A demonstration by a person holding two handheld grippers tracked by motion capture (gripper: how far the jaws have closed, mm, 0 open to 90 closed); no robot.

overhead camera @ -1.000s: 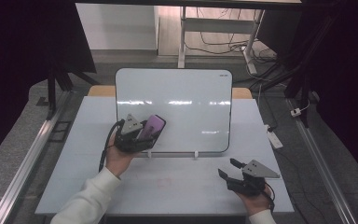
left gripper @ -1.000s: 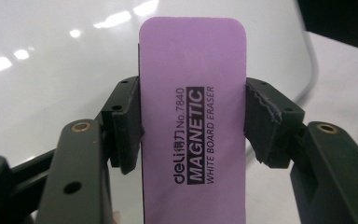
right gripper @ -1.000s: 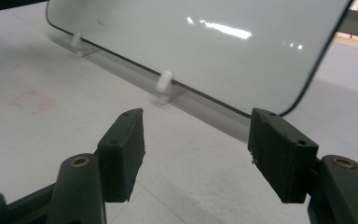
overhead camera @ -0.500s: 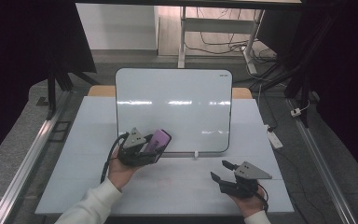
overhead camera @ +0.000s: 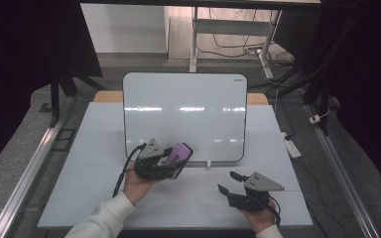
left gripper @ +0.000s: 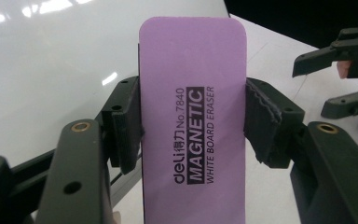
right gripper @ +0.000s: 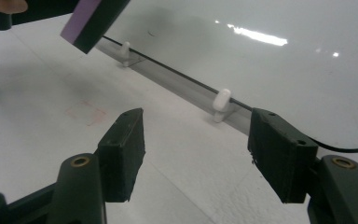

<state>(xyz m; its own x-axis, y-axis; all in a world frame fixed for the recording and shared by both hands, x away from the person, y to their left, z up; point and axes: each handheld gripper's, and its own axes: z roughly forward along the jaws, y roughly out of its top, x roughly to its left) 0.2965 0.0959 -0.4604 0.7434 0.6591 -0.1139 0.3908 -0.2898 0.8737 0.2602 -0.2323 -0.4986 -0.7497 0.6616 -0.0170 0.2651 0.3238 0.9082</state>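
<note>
A purple magnetic whiteboard eraser (overhead camera: 180,154) is clamped flat between the jaws of my left gripper (overhead camera: 174,161), which is shut on its long sides. In the left gripper view the eraser (left gripper: 193,116) stands upright with its printed label facing the camera. It hangs just in front of the lower left edge of a white whiteboard (overhead camera: 184,114) that stands on the table. My right gripper (overhead camera: 228,182) hovers near the table's front right, open, with nothing between its jaws. In the right gripper view it (right gripper: 196,149) points at the board's bottom edge (right gripper: 261,60), with the eraser (right gripper: 86,23) at the upper left.
The whiteboard rests on small white clips (right gripper: 222,103) on the white table (overhead camera: 79,198). A faint red mark (right gripper: 86,113) lies on the table top. A power strip (overhead camera: 292,147) lies on the floor to the right. Metal rails run along both sides.
My left hand has carried the eraser down toward the near edge and a little right, off the board's face. My right gripper has shifted left.
</note>
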